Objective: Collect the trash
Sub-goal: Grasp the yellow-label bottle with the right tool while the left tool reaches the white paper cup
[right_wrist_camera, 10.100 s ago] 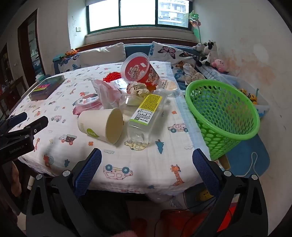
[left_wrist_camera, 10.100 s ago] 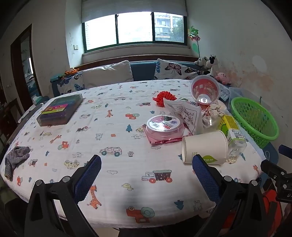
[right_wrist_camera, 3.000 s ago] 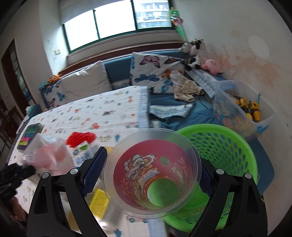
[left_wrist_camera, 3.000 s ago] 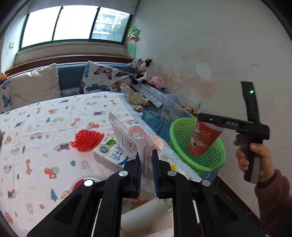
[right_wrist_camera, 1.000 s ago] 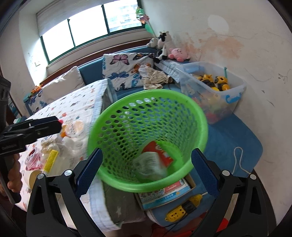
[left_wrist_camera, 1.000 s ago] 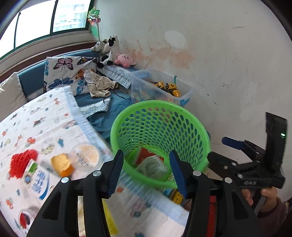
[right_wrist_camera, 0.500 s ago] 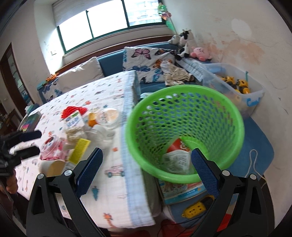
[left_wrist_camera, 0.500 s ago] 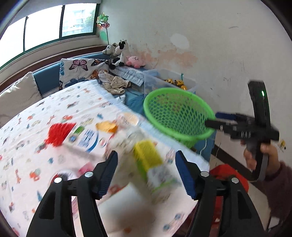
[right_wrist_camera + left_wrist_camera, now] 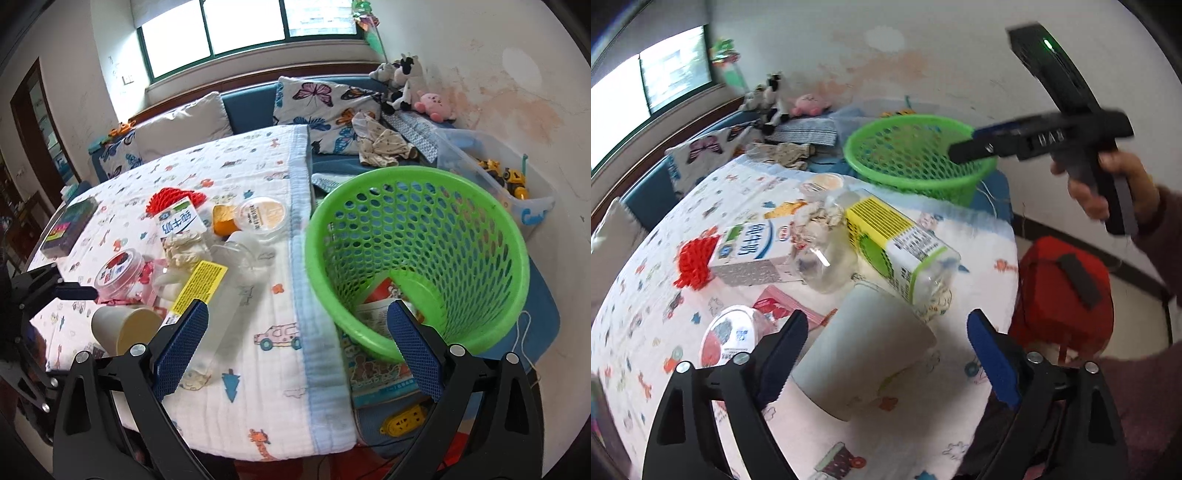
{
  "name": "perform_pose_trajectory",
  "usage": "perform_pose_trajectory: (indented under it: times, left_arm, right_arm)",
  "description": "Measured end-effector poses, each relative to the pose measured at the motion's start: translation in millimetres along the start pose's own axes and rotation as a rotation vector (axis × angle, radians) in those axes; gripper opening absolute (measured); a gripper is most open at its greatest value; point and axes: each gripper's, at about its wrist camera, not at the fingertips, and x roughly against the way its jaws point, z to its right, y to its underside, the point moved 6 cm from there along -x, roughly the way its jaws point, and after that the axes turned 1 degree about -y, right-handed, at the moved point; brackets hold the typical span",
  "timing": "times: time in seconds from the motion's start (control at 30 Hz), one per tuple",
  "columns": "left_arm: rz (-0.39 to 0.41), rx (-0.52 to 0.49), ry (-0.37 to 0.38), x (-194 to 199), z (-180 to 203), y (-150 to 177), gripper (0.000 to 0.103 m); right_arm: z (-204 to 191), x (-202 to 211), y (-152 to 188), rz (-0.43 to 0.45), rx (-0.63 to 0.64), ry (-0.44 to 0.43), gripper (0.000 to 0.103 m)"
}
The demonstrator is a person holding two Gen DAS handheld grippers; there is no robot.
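Hovering our left gripper [image 9: 882,350] with fingers just opened wide and empty, we see the paper cup [image 9: 864,354] lying sideways between them on the counter [image 9: 701,199], our right gripper [image 9: 297,350] open farther off.

Between the left gripper's [image 9: 882,354] wide-apart pads lies the paper cup [image 9: 860,354]; the labelled bottle [image 9: 901,251] crowds just beyond, possibly touching.

Home living room, cushioned window bench [image 9: 251,99], plush toys [image 9: 406,88], cartoon-print tablecloth [image 9: 258,295]
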Motion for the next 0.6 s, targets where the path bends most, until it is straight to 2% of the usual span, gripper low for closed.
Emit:
perform_pose_trajectory:
  times: [0.33,0.6]
  left_arm:
    - [-0.035,-0.059,0.042,-17.5,-7.5,6.5,0.086]
    - [-0.045,-0.062,0.017,-28.9,-3.7,12.5,0.086]
  right_arm:
    - [-30.7,-20.0,-6.8,-0.055,0.035,-0.056,0.097]
    - [-50.3,-48.0,-11.8,-0.139,0.006,-0.118,0.095]
